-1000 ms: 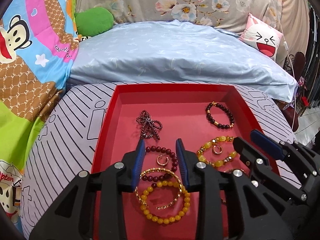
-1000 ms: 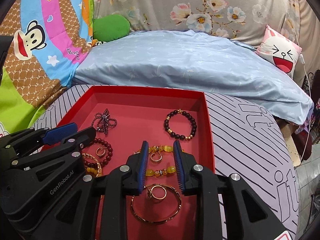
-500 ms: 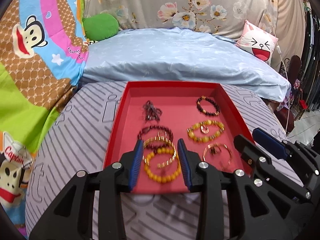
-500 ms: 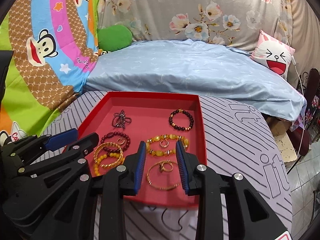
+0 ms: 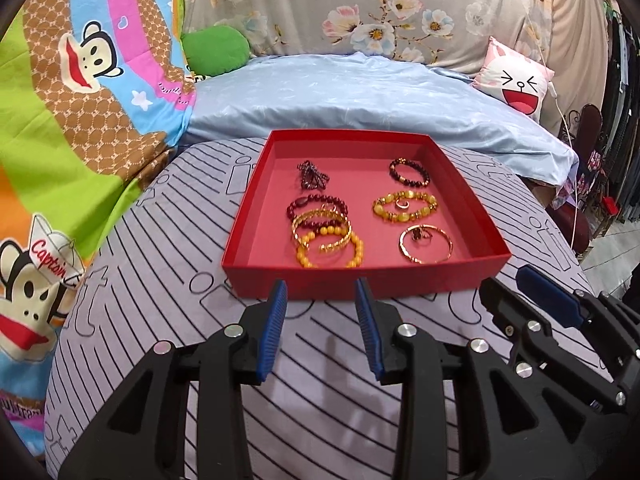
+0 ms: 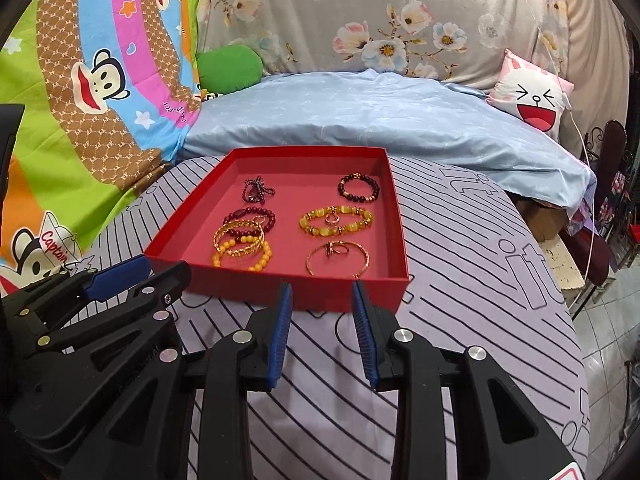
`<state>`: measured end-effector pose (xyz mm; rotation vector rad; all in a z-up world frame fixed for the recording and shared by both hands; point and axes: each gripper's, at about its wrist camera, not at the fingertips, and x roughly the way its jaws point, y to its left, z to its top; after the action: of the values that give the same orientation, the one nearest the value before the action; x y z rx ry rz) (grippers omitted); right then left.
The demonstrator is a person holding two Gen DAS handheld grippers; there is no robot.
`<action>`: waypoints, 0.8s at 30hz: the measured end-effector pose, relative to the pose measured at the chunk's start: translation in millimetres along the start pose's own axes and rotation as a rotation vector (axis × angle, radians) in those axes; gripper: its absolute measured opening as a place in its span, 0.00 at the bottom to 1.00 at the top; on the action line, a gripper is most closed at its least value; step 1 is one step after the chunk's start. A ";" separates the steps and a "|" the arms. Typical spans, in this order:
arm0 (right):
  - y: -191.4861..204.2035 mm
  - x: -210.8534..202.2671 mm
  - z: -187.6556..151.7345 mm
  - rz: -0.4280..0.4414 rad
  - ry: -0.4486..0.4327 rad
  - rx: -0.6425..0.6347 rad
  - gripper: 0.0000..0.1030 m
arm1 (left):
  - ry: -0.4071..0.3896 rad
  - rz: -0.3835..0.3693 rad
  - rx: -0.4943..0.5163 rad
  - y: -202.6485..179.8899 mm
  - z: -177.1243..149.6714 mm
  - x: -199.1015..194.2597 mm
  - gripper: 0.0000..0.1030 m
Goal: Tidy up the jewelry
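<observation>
A red tray [image 5: 360, 278] [image 6: 300, 290] rests on a grey striped cushion. Inside lie several bracelets: a dark beaded one [image 5: 409, 173] [image 6: 359, 188] at the far right, a yellow beaded one with a ring inside it [image 5: 405, 205] [image 6: 336, 221], a gold bangle with a ring [image 5: 426, 245] [image 6: 337, 259], a dark red bead strand [image 5: 316, 205], gold coils over an orange bead bracelet [image 5: 328, 245] [image 6: 240, 250], and a dark tangled chain [image 5: 313, 176] [image 6: 257, 191]. My left gripper [image 5: 321, 300] and right gripper [image 6: 322, 302] hover side by side before the tray's near wall, both open with nothing between the blue pads.
The striped cushion [image 5: 168, 280] spreads around the tray. Behind it lies a pale blue duvet [image 5: 360, 92], a green pillow [image 5: 214, 50], a cartoon monkey blanket [image 5: 80, 80] on the left and a white cat cushion [image 5: 518, 80] at the right. Tiled floor [image 6: 608, 340] drops off on the right.
Both grippers have drawn back together from over the tray's contents to in front of its near wall. The jewelry lies as before.
</observation>
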<state>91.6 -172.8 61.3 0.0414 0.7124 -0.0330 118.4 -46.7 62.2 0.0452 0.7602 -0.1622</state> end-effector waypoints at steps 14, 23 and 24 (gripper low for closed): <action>-1.6 -13.1 -19.8 -0.033 -0.026 0.004 0.29 | -0.044 0.081 0.021 -3.2 -23.2 -12.2 0.33; -4.4 -4.3 -24.8 -0.037 -0.029 0.014 0.29 | -0.052 0.090 0.010 1.6 -25.5 -3.8 0.33; -4.2 -3.3 -24.6 -0.036 -0.028 0.014 0.29 | -0.050 0.089 0.008 2.0 -25.1 -2.5 0.33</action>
<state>72.9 -175.7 44.7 0.0415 0.6847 -0.0731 99.8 -41.9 45.8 0.0820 0.7061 -0.0811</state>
